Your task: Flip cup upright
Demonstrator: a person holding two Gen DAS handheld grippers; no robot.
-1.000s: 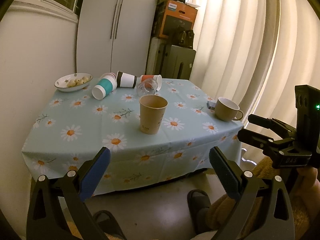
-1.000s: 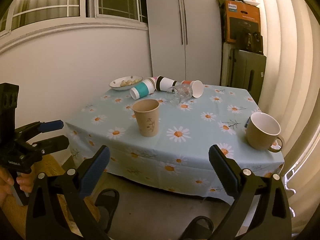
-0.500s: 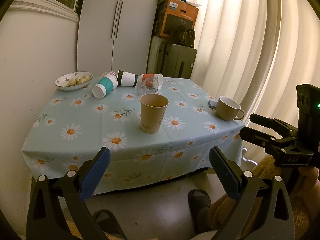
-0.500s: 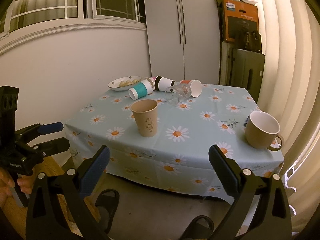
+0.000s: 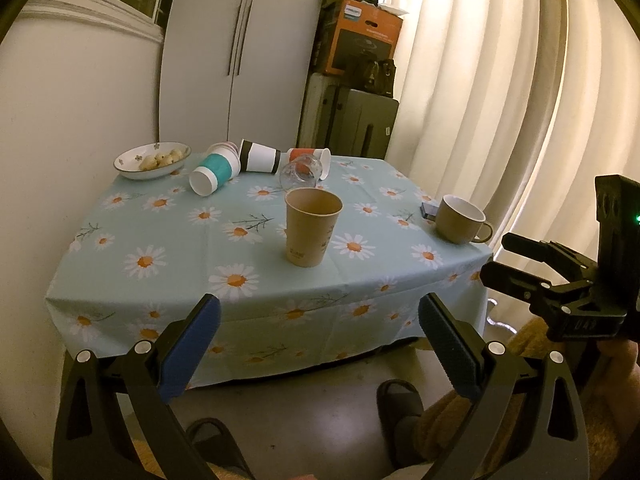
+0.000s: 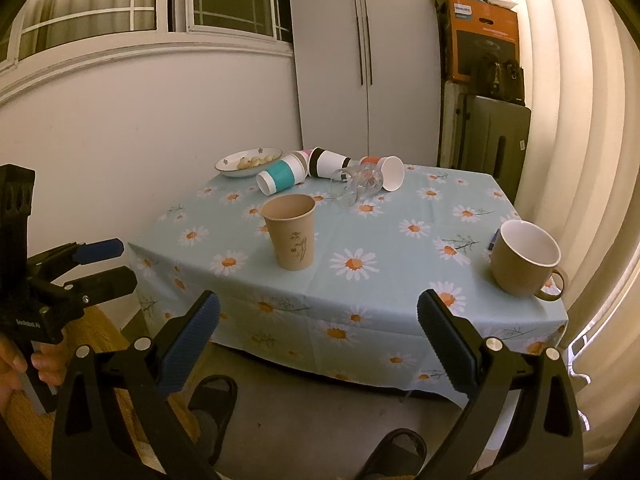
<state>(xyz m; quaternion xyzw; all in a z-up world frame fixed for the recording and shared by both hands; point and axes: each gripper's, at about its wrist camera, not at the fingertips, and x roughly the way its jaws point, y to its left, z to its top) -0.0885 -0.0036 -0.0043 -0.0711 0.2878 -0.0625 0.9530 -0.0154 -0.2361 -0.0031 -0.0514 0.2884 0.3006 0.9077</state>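
off the near edge of the daisy-print tabletop, left claw & right claw both wide, empty. teal-banded paper cup on its side at rear w/ others. step: approach. next: reach, grip wall, rotate upright.

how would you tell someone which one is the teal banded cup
On the daisy tablecloth, look to the far edge beside the bowl. In that row of tipped cups, the teal-banded cup lies nearest the bowl, the only teal one.
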